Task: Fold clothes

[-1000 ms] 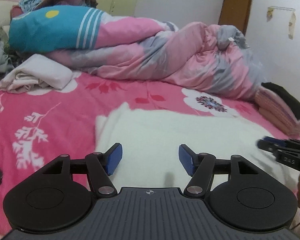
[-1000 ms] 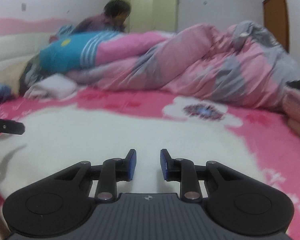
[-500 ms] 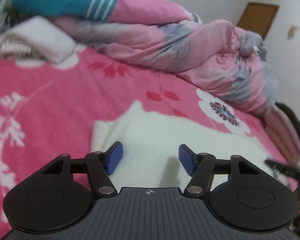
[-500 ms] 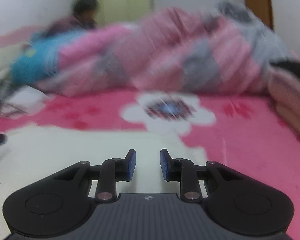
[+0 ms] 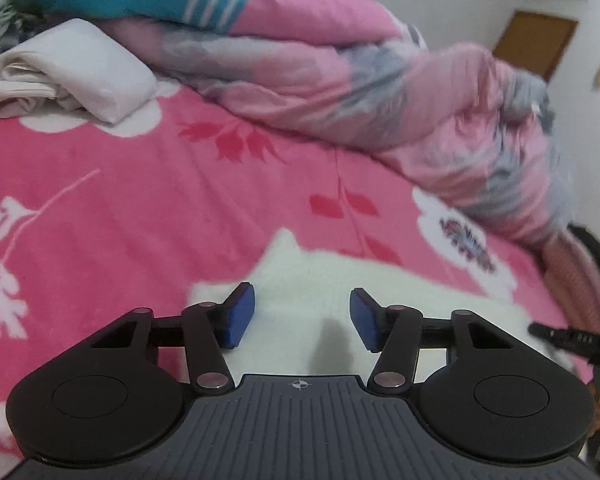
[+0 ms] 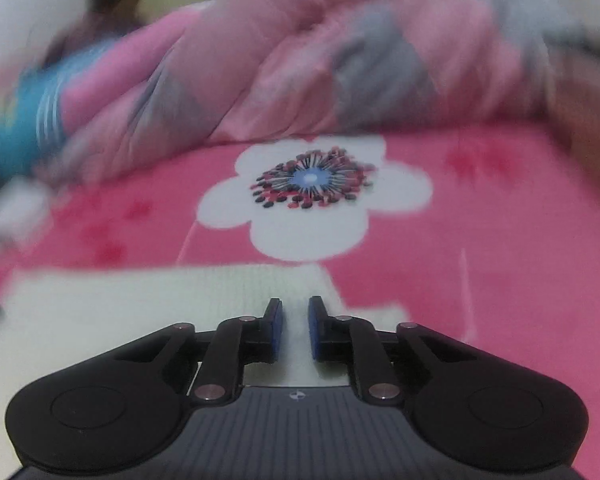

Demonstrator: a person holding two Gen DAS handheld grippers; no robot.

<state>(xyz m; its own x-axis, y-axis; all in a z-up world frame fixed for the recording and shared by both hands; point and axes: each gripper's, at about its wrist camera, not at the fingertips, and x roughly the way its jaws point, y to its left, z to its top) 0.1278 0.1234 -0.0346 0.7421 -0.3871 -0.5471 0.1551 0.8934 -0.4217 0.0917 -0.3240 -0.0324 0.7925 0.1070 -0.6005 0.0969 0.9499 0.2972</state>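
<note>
A white fluffy garment (image 5: 400,288) lies flat on the pink flowered bedspread (image 5: 140,200). My left gripper (image 5: 302,316) hangs over its far left corner, its jaws wide apart and closing, with only the cloth below them. In the right wrist view the garment (image 6: 140,304) ends at its far right corner just ahead of my right gripper (image 6: 295,320). That gripper's jaws are closing and stand a narrow slit apart, with white cloth showing in the slit. The right gripper (image 5: 568,338) also pokes in at the right edge of the left wrist view.
A bunched pink and grey quilt (image 5: 380,92) runs along the back of the bed. A pile of folded white cloth (image 5: 80,72) lies at the back left, and folded pink fabric (image 5: 576,280) at the right edge. A person (image 6: 108,12) sits beyond the quilt.
Both grippers moved forward toward the garment's far corners and tipped down. The right jaws narrowed to a slit; the left jaws came slightly closer together.
</note>
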